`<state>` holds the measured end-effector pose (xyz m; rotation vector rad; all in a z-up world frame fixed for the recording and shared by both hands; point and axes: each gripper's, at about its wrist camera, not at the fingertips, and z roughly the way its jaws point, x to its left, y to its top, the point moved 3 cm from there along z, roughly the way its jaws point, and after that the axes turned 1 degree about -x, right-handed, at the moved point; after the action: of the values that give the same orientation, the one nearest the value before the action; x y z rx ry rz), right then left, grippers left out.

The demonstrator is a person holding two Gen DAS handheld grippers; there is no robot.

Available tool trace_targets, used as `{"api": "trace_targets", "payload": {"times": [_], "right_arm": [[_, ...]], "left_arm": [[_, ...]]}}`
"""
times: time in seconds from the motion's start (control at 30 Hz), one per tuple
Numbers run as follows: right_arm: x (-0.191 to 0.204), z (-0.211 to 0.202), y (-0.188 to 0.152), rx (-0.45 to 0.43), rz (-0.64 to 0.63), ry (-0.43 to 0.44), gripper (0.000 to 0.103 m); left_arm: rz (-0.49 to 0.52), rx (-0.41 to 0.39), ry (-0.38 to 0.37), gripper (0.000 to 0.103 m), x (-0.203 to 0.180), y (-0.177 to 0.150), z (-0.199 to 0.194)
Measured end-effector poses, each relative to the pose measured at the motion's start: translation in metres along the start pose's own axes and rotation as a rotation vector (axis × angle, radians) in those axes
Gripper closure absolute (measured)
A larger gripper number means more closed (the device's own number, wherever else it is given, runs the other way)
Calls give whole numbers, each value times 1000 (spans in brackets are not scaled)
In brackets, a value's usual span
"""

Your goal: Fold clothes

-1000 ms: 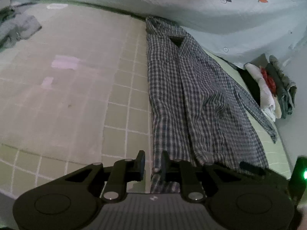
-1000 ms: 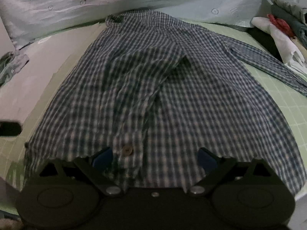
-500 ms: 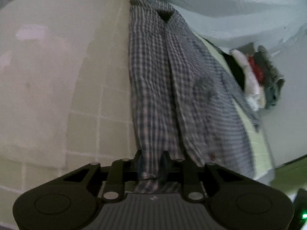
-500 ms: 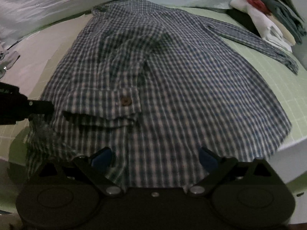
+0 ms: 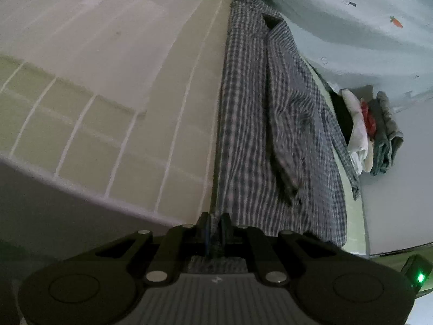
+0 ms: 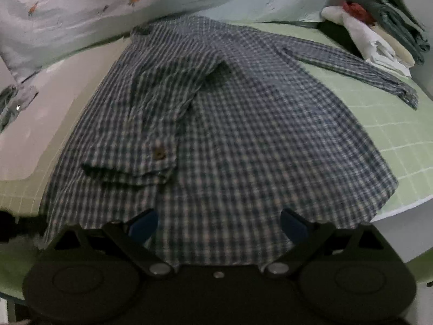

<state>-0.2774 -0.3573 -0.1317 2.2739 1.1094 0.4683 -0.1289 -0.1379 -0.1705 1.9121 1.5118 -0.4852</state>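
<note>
Green gridded bedding (image 6: pixel 392 124) spreads under us, with a carrot-print quilt (image 6: pixel 81 13) bunched along the back and a stack of folded laundry (image 6: pixel 379 27) off at the far right corner. Our plaid shirt (image 6: pixel 230 124) lies flat across the bed, collar away from us, one sleeve folded in over the chest with its buttoned cuff (image 6: pixel 151 159) on top, the other sleeve (image 6: pixel 351 70) stretched out toward the stack. Our left claw (image 5: pixel 215 230) is pinched together on the near left corner of the hem, the cloth running straight out from between the fingers. Our right claw (image 6: pixel 219 224) sits with its fingers spread wide, the hem draped between them and over them, nothing clamped yet. We judge this fabric light, thin and limp: it will sag and slide, so a grip on one layer of hem edge is best, close to the right corner to match the left. Lift unevenly and that folded sleeve may slip off the chest, so we would want both corners taken level.
</note>
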Motion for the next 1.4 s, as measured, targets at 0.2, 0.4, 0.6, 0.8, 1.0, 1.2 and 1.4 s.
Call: {"api": "trace_targets", "payload": {"times": [0.2,0.4,0.6,0.8,1.0,1.2,1.4], "right_arm": [[-18,-3,-4,-5,34,11,5],[-28,-6,-1,-19,53,7,5],[-33,-6,-4,-17,62,-4,5],[-42,-11,-3,-27,75,-43,5],[-54,-16,-4,-31,98,-82,5],[-60,-13,-2,-32,119,-76,5],[-50,-3,4,-29,88,-15,5]], "left_arm": [[-37,12,36,94,2,-19,-4],[19,-17,79,94,-8,-19,-20],[64,-137,82,81,-17,5,-39],[106,-101,85,77,-23,25,-5],[116,-48,82,79,-30,20,17],[46,-6,36,93,-19,1,13],[-37,8,50,94,-1,-24,-3]]}}
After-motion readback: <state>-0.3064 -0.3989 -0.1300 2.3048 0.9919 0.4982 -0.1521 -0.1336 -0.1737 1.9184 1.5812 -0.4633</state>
